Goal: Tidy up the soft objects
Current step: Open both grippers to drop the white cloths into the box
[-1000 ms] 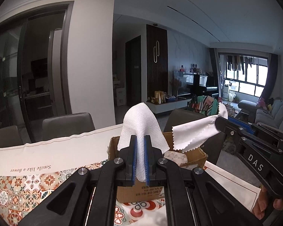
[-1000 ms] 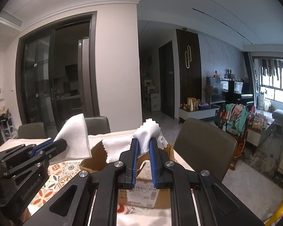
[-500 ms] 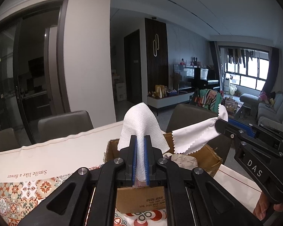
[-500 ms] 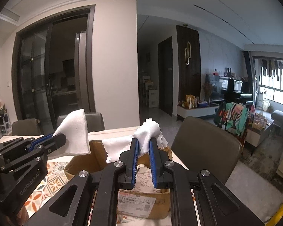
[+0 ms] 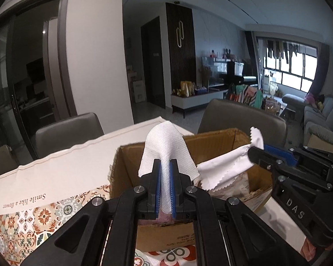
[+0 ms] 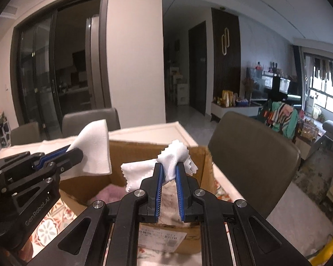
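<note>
My left gripper is shut on a white waffle-weave cloth that stands up in a peak above its fingertips. My right gripper is shut on a thin white cloth with a zigzag edge. Both cloths hang over the open cardboard box on the table. In the left wrist view the right gripper comes in from the right with the zigzag cloth draped toward the box. In the right wrist view the left gripper sits left with its cloth. A pink soft item lies inside.
The box stands on a table with a patterned tile-print tablecloth. Grey chairs stand behind the table and to its right. A living room with a sofa lies beyond.
Both grippers moved forward and down toward the box, which now looks larger and closer. Both cloths stay gripped.
</note>
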Action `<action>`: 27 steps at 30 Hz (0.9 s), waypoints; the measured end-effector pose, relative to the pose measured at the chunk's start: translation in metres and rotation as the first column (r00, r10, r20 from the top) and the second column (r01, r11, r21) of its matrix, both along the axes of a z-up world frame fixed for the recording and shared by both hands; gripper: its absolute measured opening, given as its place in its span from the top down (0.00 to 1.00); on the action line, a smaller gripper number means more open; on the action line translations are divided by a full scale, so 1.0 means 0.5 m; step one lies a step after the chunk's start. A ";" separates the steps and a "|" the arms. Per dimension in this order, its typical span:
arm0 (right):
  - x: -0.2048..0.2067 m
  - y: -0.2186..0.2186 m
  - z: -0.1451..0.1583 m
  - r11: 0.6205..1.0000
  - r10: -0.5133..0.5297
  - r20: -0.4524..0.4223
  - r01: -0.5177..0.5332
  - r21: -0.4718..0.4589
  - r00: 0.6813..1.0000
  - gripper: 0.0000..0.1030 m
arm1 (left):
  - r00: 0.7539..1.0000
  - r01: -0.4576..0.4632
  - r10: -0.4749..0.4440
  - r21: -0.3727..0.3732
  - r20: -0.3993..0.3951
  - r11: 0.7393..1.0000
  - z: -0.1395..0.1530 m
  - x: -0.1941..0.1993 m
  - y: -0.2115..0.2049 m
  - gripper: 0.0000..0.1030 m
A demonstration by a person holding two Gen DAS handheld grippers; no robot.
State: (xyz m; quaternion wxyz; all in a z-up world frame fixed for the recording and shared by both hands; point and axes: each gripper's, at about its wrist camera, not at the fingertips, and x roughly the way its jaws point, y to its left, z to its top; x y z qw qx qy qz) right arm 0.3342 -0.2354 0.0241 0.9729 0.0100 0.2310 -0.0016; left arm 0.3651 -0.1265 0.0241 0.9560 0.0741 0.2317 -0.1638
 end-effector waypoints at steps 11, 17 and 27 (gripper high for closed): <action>0.034 0.001 -0.062 0.999 0.044 -0.125 -0.046 -0.013 0.991 0.87 | 0.996 0.021 -0.017 0.041 -0.092 0.999 -0.052 0.030 -0.019 0.89; 0.043 -0.014 -0.061 0.998 0.060 -0.146 -0.057 0.026 0.987 0.72 | 0.997 0.021 -0.018 0.044 -0.070 0.999 -0.051 0.027 -0.018 0.66; 0.026 -0.028 -0.041 0.999 0.019 -0.108 -0.013 0.053 0.994 0.60 | 0.998 -0.065 0.065 0.042 0.009 0.997 -0.021 -0.016 0.005 0.57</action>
